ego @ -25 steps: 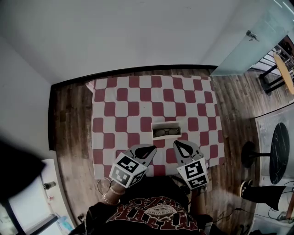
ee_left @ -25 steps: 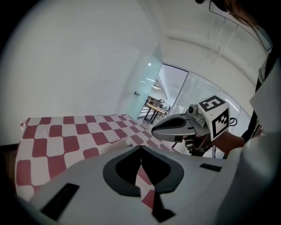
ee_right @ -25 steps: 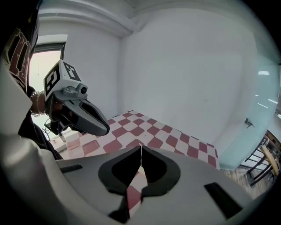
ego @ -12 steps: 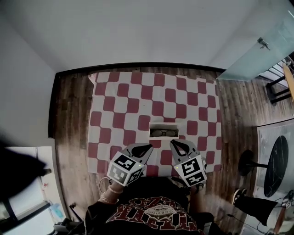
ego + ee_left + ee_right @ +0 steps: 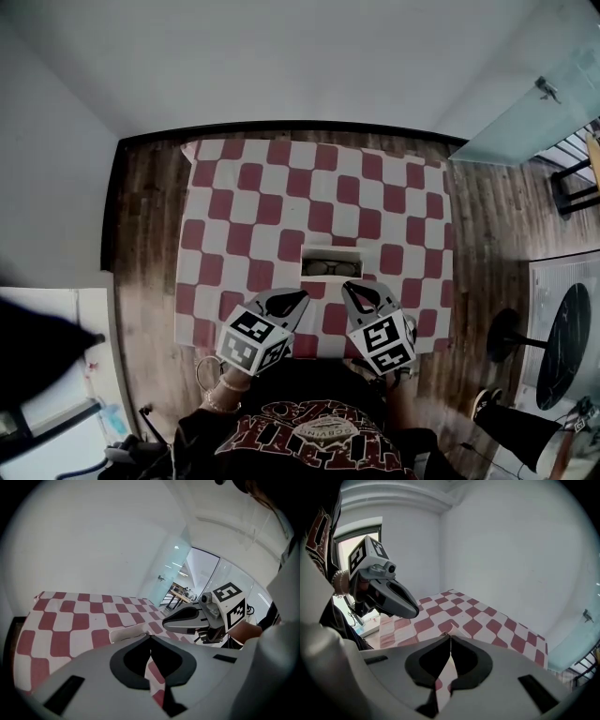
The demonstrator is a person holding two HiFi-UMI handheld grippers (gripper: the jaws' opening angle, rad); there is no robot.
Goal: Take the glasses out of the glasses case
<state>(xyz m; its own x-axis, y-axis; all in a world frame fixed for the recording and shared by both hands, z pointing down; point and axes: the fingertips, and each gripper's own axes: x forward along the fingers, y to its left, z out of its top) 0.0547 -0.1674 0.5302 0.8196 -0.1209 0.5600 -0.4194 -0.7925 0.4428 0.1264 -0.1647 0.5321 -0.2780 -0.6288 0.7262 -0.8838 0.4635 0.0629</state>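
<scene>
Plainly, both of your tools were empty: the left gripper (image 5: 150,637) had its jaws pressed tip to tip with nothing between them, and the right gripper (image 5: 450,637) was the same, closed on air. You held the two side by side at the near edge of the checked cloth (image 5: 244,206), their tips angled toward each other, just short of the glasses case (image 5: 330,250) and not touching it. The case sat open on the cloth directly ahead of you, a shallow white box, with the dark-framed glasses (image 5: 330,269) lying flat inside, lenses side by side across its width. You would likely have found the glasses light, stiff in the frame but thin, and easy to scratch or bend, so the lenses were not the place to pinch. The bridge between the lenses looked the safest hold, or failing that a corner where an arm joins the frame. You would have needed to open the jaws first and close them gently. The case itself looked light enough to slide or lift along, so steadying its wall with your other gripper seemed wise.
</scene>
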